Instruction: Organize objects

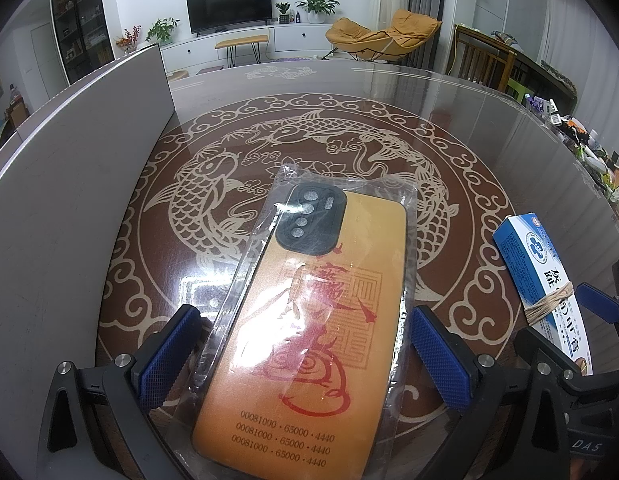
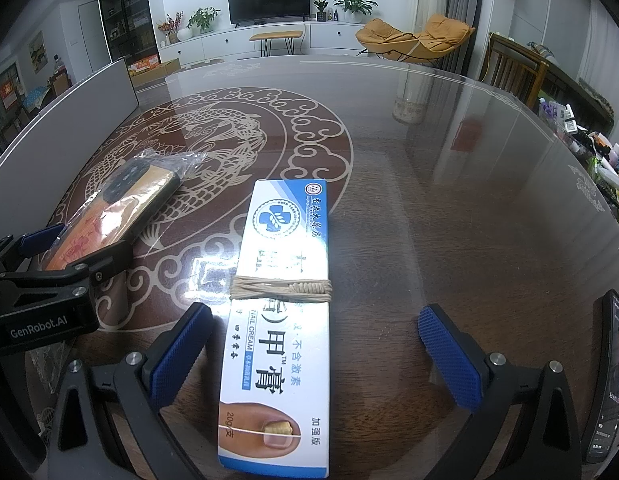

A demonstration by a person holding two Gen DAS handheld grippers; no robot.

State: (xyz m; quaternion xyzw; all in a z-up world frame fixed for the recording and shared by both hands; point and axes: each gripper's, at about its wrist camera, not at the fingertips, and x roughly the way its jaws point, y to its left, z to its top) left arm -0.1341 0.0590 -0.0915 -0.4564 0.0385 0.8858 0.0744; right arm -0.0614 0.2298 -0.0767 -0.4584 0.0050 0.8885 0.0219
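**Two spread tools, each over its own object**

The left tool (image 1: 301, 356) has its two blue fingers (image 1: 169, 356) spread wide, one on each side of the phone case (image 1: 309, 320). The fingers stand apart from it; whether they touch its clear plastic bag (image 1: 285, 184) cannot be told. The case is orange with red drawings and a black camera block, and it lies flat on the tabletop (image 1: 489, 128), over the fish pattern (image 1: 213, 184) under the glass.

The right tool (image 2: 315, 356) is also spread. Its blue fingers (image 2: 449, 360) stand on both sides of the nail cream box (image 2: 283, 320), with a gap on each side, wider on the right one. The box is white and blue, long, and lies flat on the tabletop, with a band of string (image 2: 281, 290) wound around its middle.

In the right wrist view the phone case (image 2: 121, 212) lies to the left of the box, well apart from it, and the left tool is around its near end. A grey board (image 1: 69, 184) stands upright at the left edge of the tabletop. A dark phone (image 2: 607, 376) lies at the right edge of the right wrist view.
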